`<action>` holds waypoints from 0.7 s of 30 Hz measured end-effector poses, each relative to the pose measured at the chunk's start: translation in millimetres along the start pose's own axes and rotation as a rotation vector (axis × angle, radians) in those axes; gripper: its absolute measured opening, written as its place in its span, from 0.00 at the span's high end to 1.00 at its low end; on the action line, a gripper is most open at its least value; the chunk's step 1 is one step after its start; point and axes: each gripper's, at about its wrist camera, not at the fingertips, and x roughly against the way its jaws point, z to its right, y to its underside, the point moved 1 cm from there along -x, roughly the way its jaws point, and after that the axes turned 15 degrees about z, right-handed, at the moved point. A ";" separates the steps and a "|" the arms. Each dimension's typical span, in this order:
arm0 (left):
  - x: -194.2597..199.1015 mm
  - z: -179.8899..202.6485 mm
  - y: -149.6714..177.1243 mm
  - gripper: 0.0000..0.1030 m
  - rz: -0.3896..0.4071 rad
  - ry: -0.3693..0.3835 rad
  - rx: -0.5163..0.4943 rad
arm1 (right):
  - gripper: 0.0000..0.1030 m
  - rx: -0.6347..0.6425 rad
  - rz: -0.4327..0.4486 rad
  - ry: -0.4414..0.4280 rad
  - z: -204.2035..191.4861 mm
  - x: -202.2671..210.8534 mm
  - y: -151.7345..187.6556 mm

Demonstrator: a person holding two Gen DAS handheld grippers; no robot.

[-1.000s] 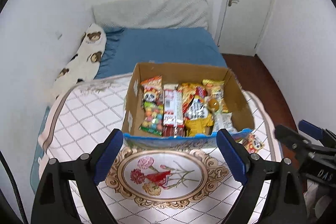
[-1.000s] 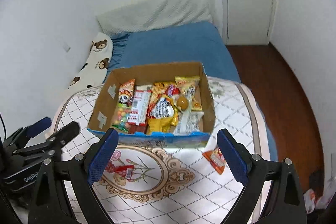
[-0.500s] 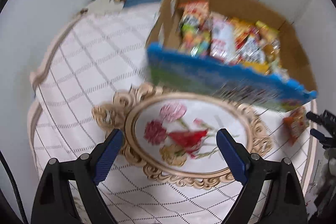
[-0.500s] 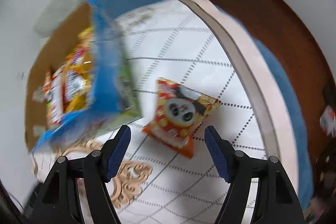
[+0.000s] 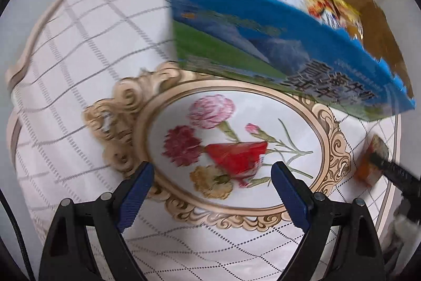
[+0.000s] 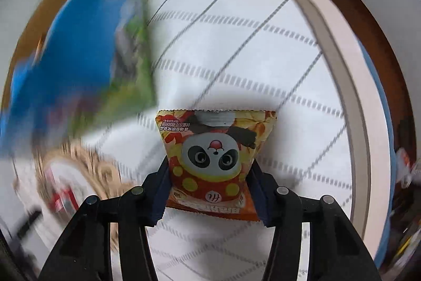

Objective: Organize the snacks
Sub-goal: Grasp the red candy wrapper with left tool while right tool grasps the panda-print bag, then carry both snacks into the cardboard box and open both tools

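Right claw (image 6: pixel 210 191) pinching panda snack packet (image 6: pixel 214 162), box (image 6: pixel 79 44) blurred (contents unreadable)

Left hand-held gripper (image 5: pixel 210 186) spread wide; right (image 6: pixel 209 191) narrowed.

One snack box (image 5: pixel 263 38) — one loose panda packet (image 6: pixel 214 162)

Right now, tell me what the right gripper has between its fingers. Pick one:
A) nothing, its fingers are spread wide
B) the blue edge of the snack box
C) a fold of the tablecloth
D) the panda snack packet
D: in the right wrist view the right gripper has its blue pads pressed on both sides of the panda snack packet, above the tablecloth.
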 end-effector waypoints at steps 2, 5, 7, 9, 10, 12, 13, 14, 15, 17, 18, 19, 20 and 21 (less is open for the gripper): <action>-14.3 7.0 -2.0 0.12 -0.019 0.016 -0.028 | 0.46 0.047 -0.028 -0.021 -8.8 2.5 16.7; -40.8 17.7 -0.1 0.13 -0.093 0.057 -0.062 | 0.46 0.065 -0.061 -0.051 -18.8 2.3 34.2; -53.5 19.0 3.0 0.34 -0.127 0.085 -0.054 | 0.46 0.074 -0.073 -0.063 -25.8 1.1 42.9; -62.0 18.5 6.1 0.47 -0.142 0.091 -0.053 | 0.46 0.086 -0.083 -0.075 -33.7 -0.8 50.3; -63.2 18.2 7.0 0.50 -0.136 0.094 -0.056 | 0.46 0.092 -0.085 -0.080 -37.3 -1.3 53.2; -60.2 17.7 8.6 0.52 -0.114 0.093 -0.062 | 0.46 0.107 -0.089 -0.089 -45.7 0.0 59.8; -57.0 17.2 10.2 0.52 -0.107 0.092 -0.067 | 0.46 0.120 -0.096 -0.096 -50.6 -0.1 63.3; -53.3 17.0 14.5 0.53 -0.108 0.094 -0.072 | 0.46 0.132 -0.100 -0.101 -54.6 0.7 66.9; -51.4 17.6 19.9 0.53 -0.111 0.099 -0.074 | 0.46 0.149 -0.106 -0.105 -59.7 1.8 71.1; -40.8 15.2 36.4 0.53 -0.119 0.109 -0.091 | 0.46 0.200 -0.125 -0.116 -71.3 2.6 82.1; -36.8 14.0 44.3 0.53 -0.122 0.108 -0.101 | 0.46 0.219 -0.135 -0.120 -76.7 1.4 83.3; -32.7 12.3 54.2 0.53 -0.130 0.108 -0.107 | 0.46 0.241 -0.147 -0.123 -81.4 2.4 90.6; -28.5 10.3 67.9 0.53 -0.148 0.112 -0.111 | 0.46 0.265 -0.166 -0.129 -86.8 3.8 101.5; -25.9 9.6 77.6 0.53 -0.160 0.116 -0.117 | 0.46 0.276 -0.178 -0.134 -89.5 3.9 107.1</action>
